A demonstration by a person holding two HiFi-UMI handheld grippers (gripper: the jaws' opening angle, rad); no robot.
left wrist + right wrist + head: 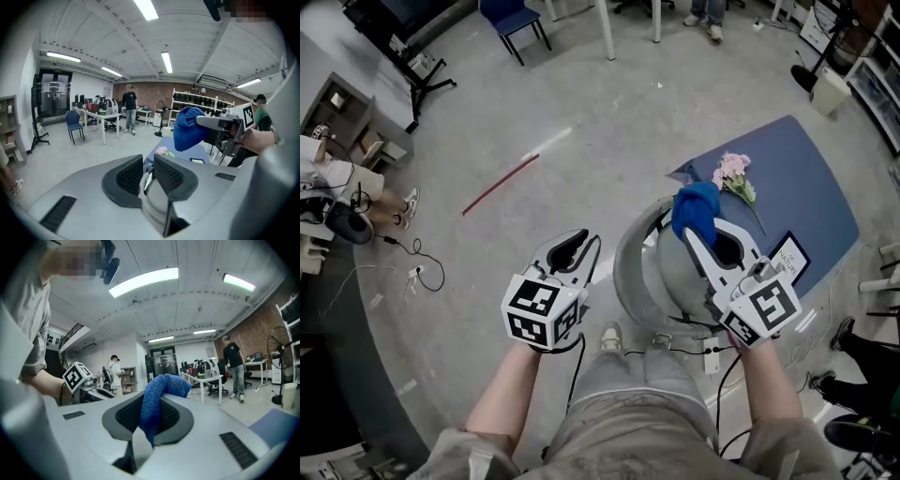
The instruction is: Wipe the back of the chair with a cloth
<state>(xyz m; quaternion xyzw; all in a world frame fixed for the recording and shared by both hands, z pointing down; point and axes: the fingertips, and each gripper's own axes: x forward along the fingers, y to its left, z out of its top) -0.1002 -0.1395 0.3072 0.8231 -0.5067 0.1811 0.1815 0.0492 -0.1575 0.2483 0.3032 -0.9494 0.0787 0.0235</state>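
Observation:
A grey chair with a rounded back (630, 262) stands just in front of the person, seen from above. My right gripper (701, 232) is over it, shut on a bunched blue cloth (695, 208). In the right gripper view the cloth (159, 392) is pinched between the pads and bulges up past the right gripper's tips (152, 416). My left gripper (572, 246) is held to the left of the chair, apart from it. Its jaws (148, 168) stand a narrow gap apart with nothing between them. The left gripper view shows the cloth (187, 127) held high at its right.
A blue mat (811, 187) lies beyond the chair with pink flowers (733, 173) and a small card (789, 255) on it. A red rod (499, 185) and cables (422, 267) lie on the concrete floor at left. A blue chair (514, 19), tables and people stand further off.

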